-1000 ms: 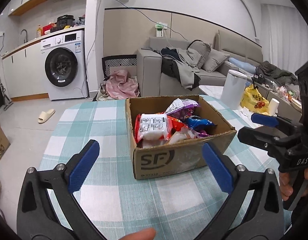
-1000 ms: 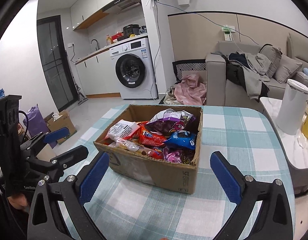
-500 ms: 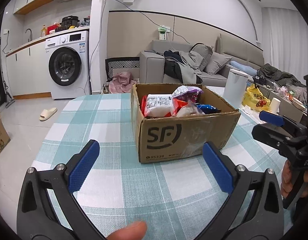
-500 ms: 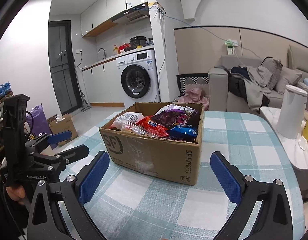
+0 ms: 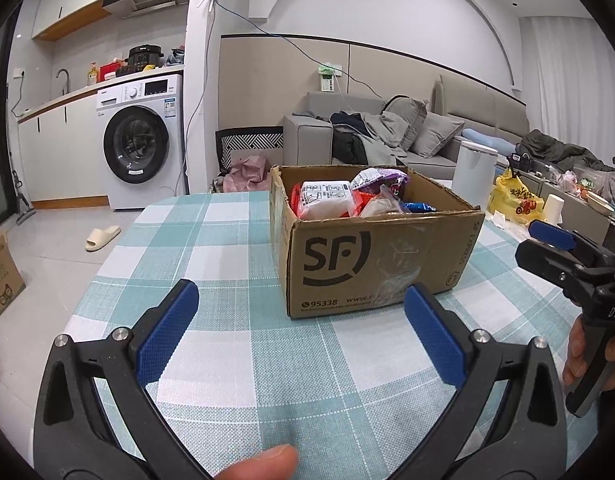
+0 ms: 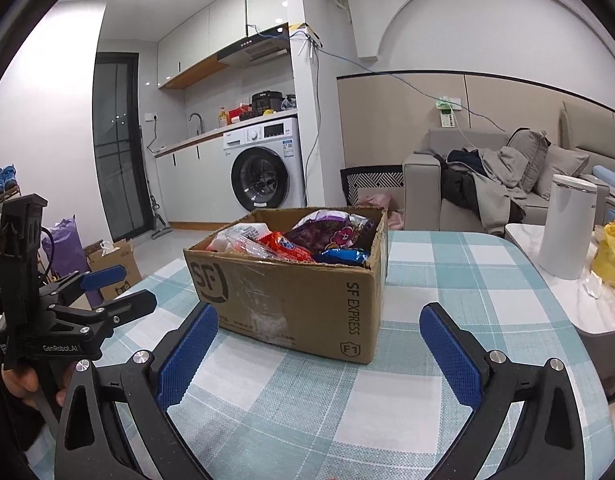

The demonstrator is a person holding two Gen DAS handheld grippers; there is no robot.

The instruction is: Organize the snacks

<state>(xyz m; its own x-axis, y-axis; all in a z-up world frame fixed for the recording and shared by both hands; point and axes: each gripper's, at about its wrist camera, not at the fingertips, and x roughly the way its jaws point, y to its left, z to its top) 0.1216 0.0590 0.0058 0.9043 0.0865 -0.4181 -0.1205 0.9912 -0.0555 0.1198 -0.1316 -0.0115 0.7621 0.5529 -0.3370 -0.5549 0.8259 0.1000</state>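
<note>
Left wrist fisheye: the left claw [image 5: 299, 328] is seen released, its blue pads spread wide with nothing between them, held above the desk [image 5: 211, 344] covered in a teal and white checked cloth. A cardboard box [image 5: 371, 264] printed with "SF" and "95338" is set on the desk just ahead of the claw, its top open. Inside it, snack packets are piled: a white packet [image 5: 325, 200] at the left, a purple packet [image 5: 381, 180] behind it, a clear bag [image 5: 381, 206] in the middle and a blue packet [image 5: 421, 207] toward the right. The right claw [image 5: 547, 246] is seen at the right edge, gripped by a hand [image 5: 587, 356], beside the box and apart from it. A fingertip [image 5: 263, 462] is visible at the bottom edge.

From the right wrist fisheye, the right claw [image 6: 319, 336] is likewise released and empty, its pads spread on either side of the box's near corner without touching the cardboard box [image 6: 291, 300]. A red packet [image 6: 285, 246], the purple packet [image 6: 331, 230] and the blue packet [image 6: 341, 256] are seen above the rim. The left claw [image 6: 119, 288] is shown at the left, jaws parted, clear of the box. A white bin [image 6: 567, 224] and a yellow bag [image 6: 613, 252] are placed on a separate white surface to the right. A washing machine [image 6: 263, 172] is seen in the background.
</note>
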